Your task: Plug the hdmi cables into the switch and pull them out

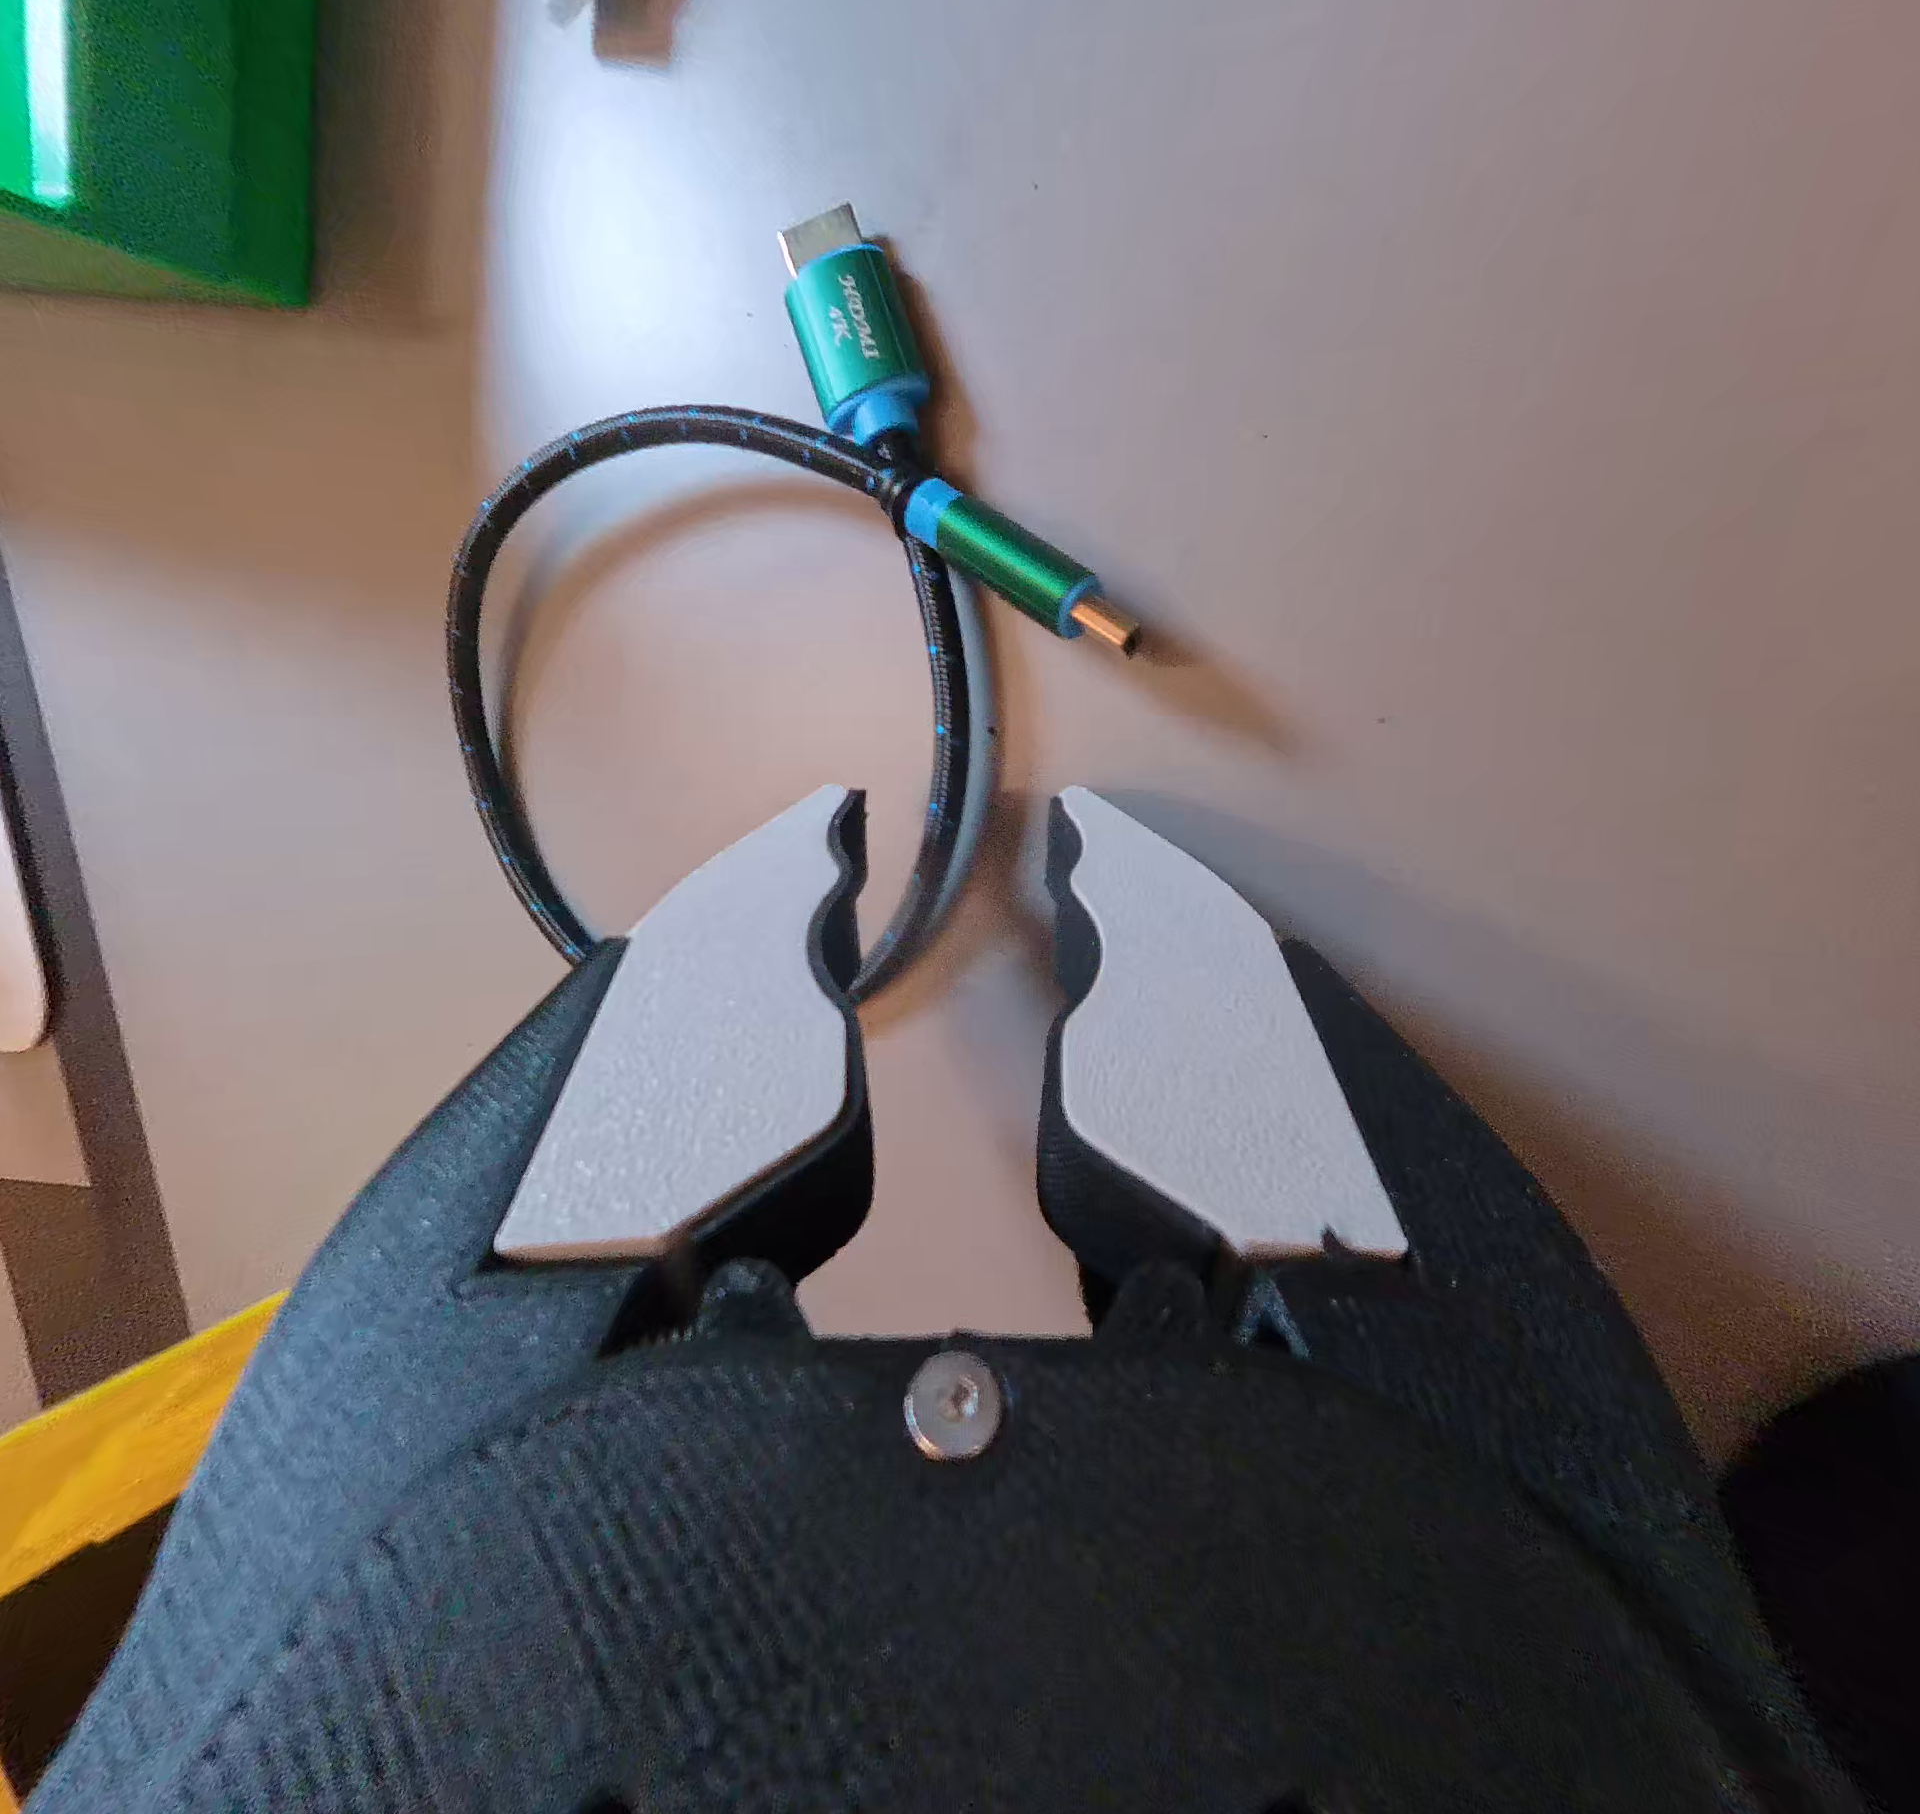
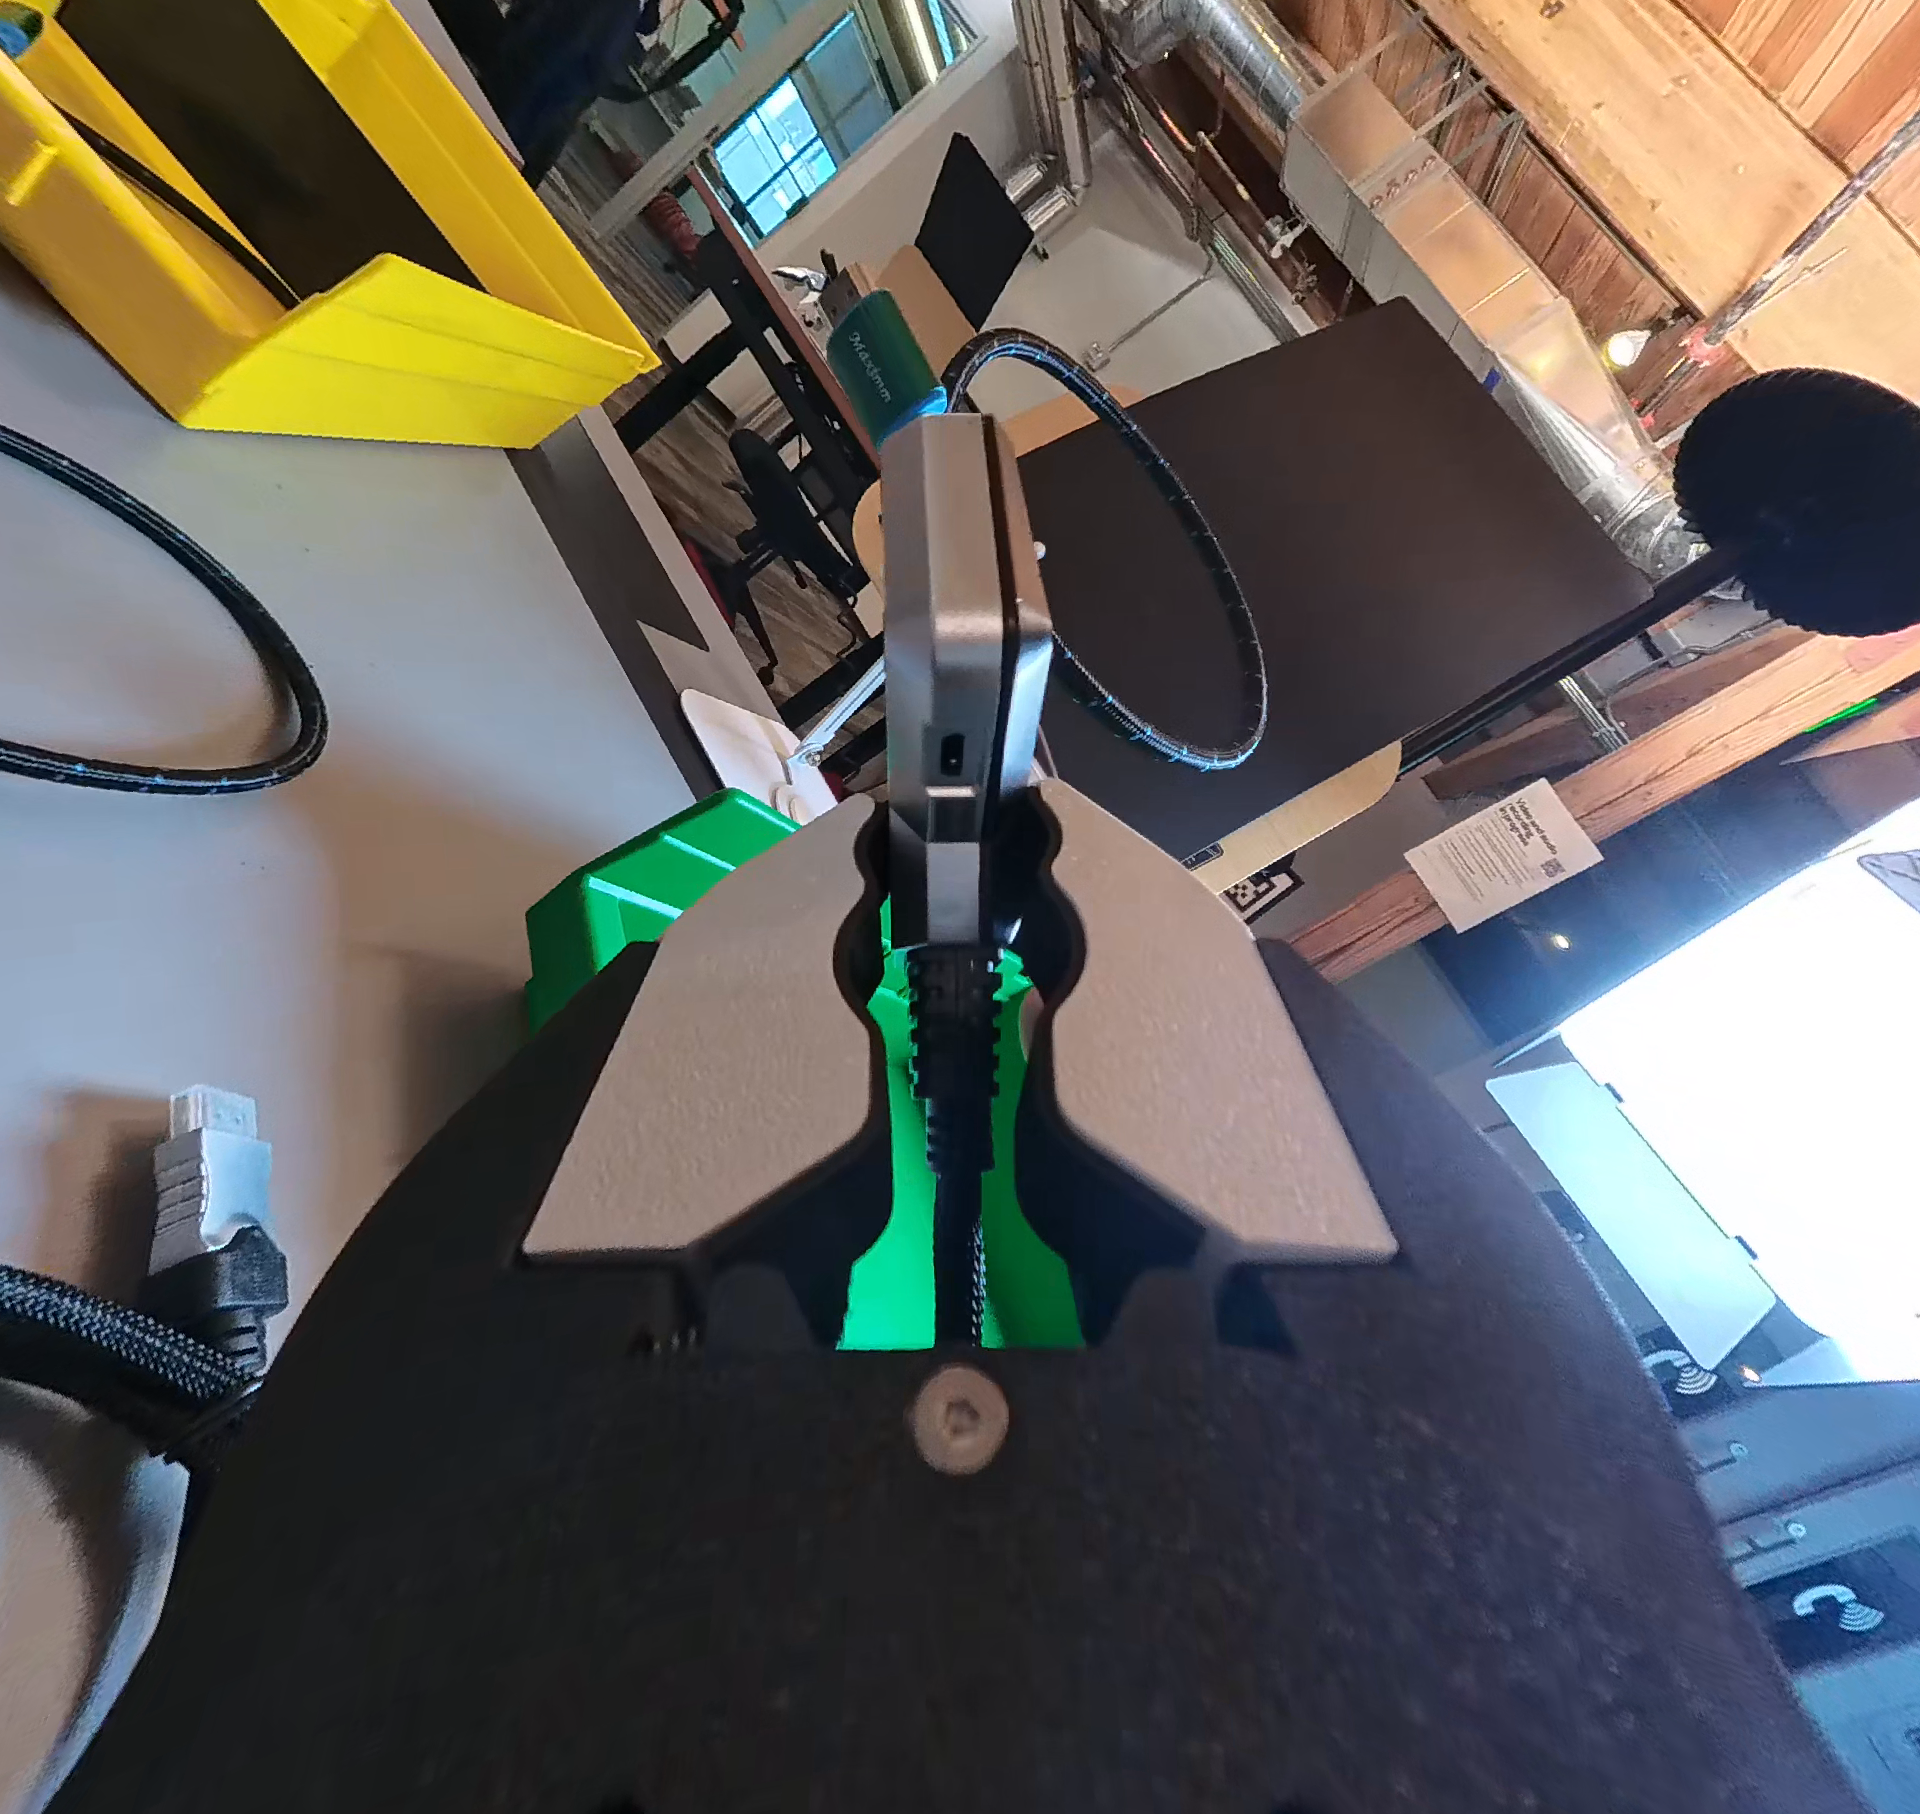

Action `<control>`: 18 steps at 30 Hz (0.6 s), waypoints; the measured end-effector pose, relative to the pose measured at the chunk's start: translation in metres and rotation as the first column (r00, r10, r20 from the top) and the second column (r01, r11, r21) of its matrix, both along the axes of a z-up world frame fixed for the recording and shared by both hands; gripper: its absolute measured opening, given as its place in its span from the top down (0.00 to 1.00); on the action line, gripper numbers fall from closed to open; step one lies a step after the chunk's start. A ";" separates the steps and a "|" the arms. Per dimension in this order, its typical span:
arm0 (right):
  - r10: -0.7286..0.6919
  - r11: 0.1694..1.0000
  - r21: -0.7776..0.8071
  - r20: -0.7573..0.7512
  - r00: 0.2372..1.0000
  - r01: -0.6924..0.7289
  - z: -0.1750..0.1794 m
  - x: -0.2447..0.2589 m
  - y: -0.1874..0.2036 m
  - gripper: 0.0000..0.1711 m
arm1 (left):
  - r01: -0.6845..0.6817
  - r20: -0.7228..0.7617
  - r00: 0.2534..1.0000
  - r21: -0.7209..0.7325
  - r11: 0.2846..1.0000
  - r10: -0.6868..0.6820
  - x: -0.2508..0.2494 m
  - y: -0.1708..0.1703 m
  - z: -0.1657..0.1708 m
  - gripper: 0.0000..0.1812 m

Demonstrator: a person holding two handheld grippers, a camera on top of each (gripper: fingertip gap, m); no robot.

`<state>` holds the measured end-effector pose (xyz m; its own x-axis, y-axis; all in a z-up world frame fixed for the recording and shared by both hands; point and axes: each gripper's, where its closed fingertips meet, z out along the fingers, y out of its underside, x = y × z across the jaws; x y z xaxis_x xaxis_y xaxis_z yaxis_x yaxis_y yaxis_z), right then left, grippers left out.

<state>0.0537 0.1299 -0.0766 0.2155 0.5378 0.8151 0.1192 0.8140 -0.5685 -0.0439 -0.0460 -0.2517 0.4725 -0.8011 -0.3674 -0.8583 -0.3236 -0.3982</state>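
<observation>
In the left wrist view a short braided HDMI cable point(image 1: 717, 455) with two green plugs point(image 1: 852, 330) lies looped on the grey table. My left gripper point(image 1: 956, 808) is open and empty, just above the near part of the loop. In the right wrist view my right gripper point(image 2: 956, 829) is shut on the grey HDMI switch point(image 2: 951, 611) and holds it on edge above the table. A green-plugged cable point(image 2: 878, 367) is plugged into the switch's far end and loops to the right. The switch's own black lead point(image 2: 951, 1089) runs back between the fingers.
A yellow bin point(image 2: 312, 237) stands at the back left of the table, and a green bin point(image 2: 665, 881) sits behind the right gripper; it also shows in the left wrist view point(image 1: 156, 91). A grey-and-black HDMI plug point(image 2: 208, 1193) and another braided cable point(image 2: 208, 621) lie on the table at left. The gap from one gripper's tips to the other's is roughly 25 centimeters. Between my right fingertips and the grey-and-black HDMI plug point(image 2: 208, 1193) there is roughly 12 centimeters.
</observation>
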 end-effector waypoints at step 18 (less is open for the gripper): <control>0.027 0.991 0.119 0.231 0.973 -0.056 -0.046 -0.010 -0.012 0.86 | -0.075 0.576 0.817 0.058 0.996 0.028 0.004 0.014 0.082 0.96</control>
<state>0.0438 0.1181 -0.1224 -0.0043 0.4344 0.9007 0.1989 0.8831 -0.4250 -0.0403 -0.0320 -0.1696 0.6563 -0.7509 -0.0737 -0.4494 -0.3106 -0.8376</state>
